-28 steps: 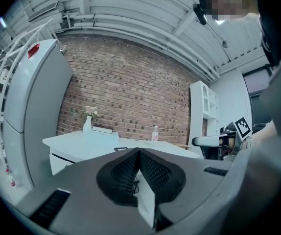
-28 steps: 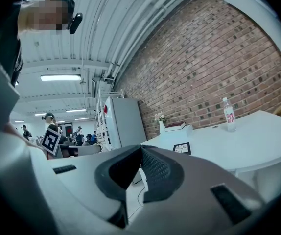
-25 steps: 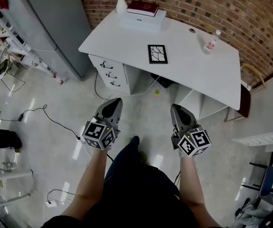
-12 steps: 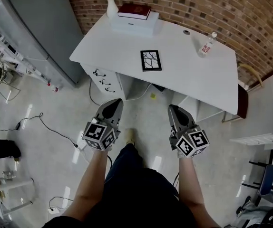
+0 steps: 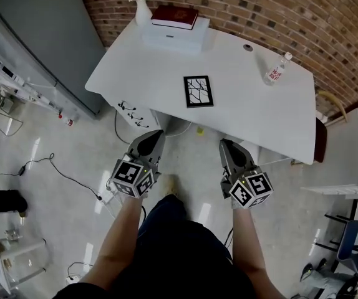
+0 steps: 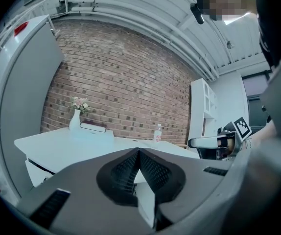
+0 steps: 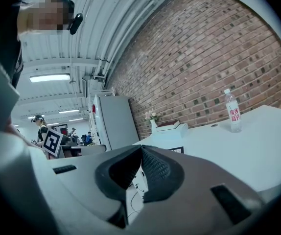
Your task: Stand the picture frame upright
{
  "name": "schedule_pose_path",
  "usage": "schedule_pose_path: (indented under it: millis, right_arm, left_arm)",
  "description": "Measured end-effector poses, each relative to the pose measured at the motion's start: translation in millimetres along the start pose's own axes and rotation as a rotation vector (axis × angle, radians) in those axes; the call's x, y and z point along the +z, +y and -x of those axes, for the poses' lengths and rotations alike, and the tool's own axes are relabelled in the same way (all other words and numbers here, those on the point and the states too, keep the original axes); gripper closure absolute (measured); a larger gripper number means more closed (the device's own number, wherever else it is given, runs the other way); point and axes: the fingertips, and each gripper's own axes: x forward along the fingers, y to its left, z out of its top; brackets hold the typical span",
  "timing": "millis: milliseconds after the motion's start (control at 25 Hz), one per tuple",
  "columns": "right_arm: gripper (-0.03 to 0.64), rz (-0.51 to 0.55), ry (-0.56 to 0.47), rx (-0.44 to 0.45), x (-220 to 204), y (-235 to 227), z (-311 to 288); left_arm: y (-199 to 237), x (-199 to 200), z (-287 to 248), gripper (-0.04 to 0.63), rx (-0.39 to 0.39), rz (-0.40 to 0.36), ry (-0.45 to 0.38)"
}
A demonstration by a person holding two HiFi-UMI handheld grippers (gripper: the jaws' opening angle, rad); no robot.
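Picture frame [image 5: 198, 91] is seen lying flat on the desk [image 5: 263, 114]. The 2 grippers, left gripper [image 5: 149, 141] and right gripper [image 5: 230, 149], are held short of the desk, well apart from the frame, jaws closed together on nothing.

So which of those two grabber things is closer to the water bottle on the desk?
Right. In the head view the right gripper hovers short of the desk, towards the water bottle; the left gripper hovers level with it, farther left, by the drawers.

Hand-held gripper [image 6: 138, 153] jaws together (nothing between); white desk [image 6: 57, 143] ahead.
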Motion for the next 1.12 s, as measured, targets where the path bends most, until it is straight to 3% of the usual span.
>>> schedule_pose_path:
  millis: [560,1120]
  right_arm:
    - [0.614,-0.03,0.031,-0.062,4.1,-43.9,-94.5]
    - [0.614,-0.022,0.107,-0.06,-8.7,-61.2,-152.0]
  left_arm:
    - [70.0,8.1,-91.0,0.595,-0.079,0.009,0.051]
    - [96.4,-2.4,-134.7,0.595,-0.146,0.03,0.082]
